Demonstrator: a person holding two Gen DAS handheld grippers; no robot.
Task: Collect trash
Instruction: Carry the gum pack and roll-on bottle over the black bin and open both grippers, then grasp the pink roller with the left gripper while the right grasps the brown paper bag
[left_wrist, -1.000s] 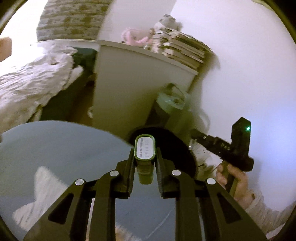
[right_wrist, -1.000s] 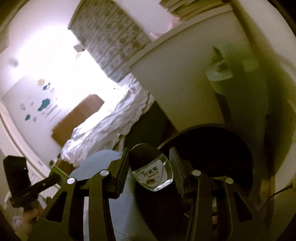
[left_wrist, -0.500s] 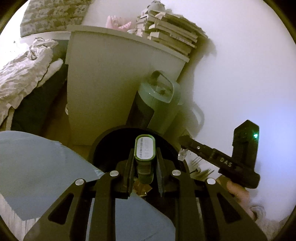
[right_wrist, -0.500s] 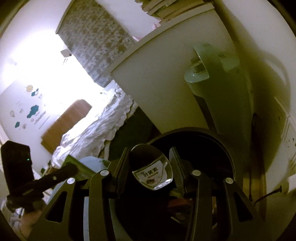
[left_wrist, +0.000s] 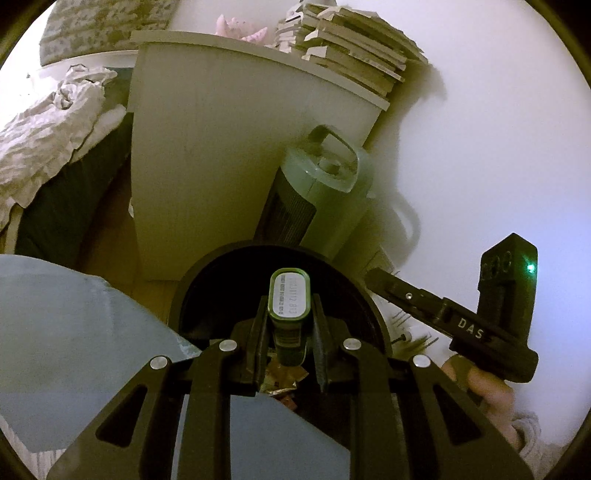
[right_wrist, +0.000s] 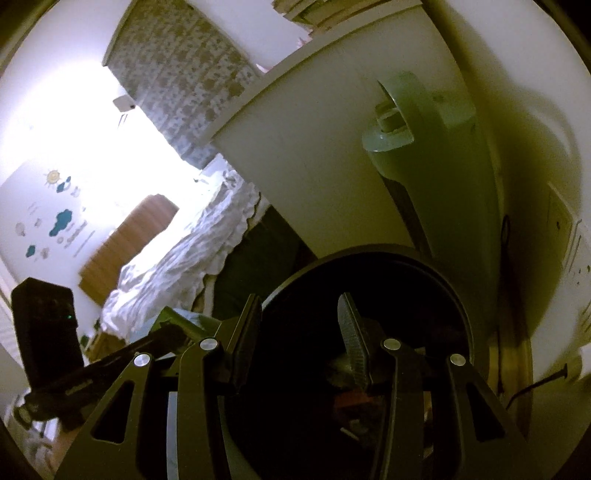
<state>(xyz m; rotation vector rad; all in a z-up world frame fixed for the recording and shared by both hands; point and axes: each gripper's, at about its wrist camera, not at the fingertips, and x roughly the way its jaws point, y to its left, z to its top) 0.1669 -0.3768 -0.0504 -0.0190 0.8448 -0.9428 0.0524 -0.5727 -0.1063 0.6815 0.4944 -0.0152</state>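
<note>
A: Left gripper (left_wrist: 290, 314): jaws narrow, clamped on a small dark-green flat-sided box with a white printed end label (left_wrist: 289, 298). Why held there?

B: It is poised over the round black bin (left_wrist: 207, 280) so a release would drop it in.

A: Right gripper (right_wrist: 299, 341)?

B: Jaws parted, nothing seen between, also above the bin. Beyond, a pale-green tower appliance (left_wrist: 321, 192) is noted.

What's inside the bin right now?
Crumpled wrappers lie at the bottom of the bin, seen from the left wrist. The left claw and its green pack cover part of them; the rest is too dark to tell.
</note>
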